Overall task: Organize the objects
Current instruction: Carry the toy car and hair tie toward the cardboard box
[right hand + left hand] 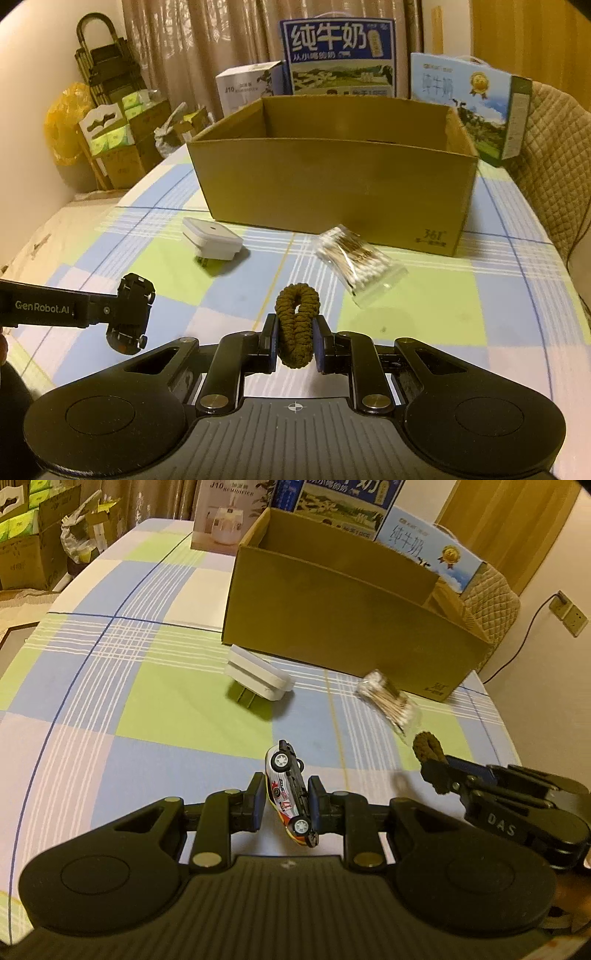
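Note:
My left gripper [286, 805] is shut on a white toy race car [290, 794], held on its side above the checked cloth; its dark underside shows in the right wrist view [131, 314]. My right gripper [295, 341] is shut on a brown braided hair tie [297, 321], also seen in the left wrist view [430, 762]. An open cardboard box [332, 184] stands ahead of both grippers. A white plug adapter [212, 238] and a clear bag of cotton swabs [356, 264] lie on the cloth in front of the box.
Behind the box stand milk cartons [338, 55] and a white humidifier box [245, 88]. A quilted chair back [554, 166] is at the right. Stacked cardboard boxes [125, 147] and a yellow bag [62, 125] stand on the floor at the left. The table [517, 295] has a checked cloth.

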Available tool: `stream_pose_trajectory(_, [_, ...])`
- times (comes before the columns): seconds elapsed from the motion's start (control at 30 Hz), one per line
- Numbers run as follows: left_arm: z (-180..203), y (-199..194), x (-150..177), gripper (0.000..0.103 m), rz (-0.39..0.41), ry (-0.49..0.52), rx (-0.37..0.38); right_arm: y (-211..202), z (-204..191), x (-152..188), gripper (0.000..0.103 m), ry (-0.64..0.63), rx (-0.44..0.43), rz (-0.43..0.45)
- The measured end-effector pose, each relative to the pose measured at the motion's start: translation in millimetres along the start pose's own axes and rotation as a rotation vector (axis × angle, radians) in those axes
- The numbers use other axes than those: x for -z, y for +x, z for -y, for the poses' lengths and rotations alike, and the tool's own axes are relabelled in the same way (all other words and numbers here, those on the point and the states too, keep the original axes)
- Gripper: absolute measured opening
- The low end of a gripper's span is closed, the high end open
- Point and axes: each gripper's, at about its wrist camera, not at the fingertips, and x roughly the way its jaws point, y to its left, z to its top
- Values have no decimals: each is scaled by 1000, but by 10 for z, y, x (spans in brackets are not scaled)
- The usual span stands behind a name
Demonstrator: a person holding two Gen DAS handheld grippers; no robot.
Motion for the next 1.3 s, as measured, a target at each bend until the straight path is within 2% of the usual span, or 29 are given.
stream_pose_trajectory(0.53, [169, -498, 168, 19, 44, 43, 4, -500, -61, 28, 16, -2, 2, 64])
stream_pose_trajectory(1.3, [254, -655, 161, 19, 67, 61, 5, -632, 9, 40, 16, 15, 6, 85])
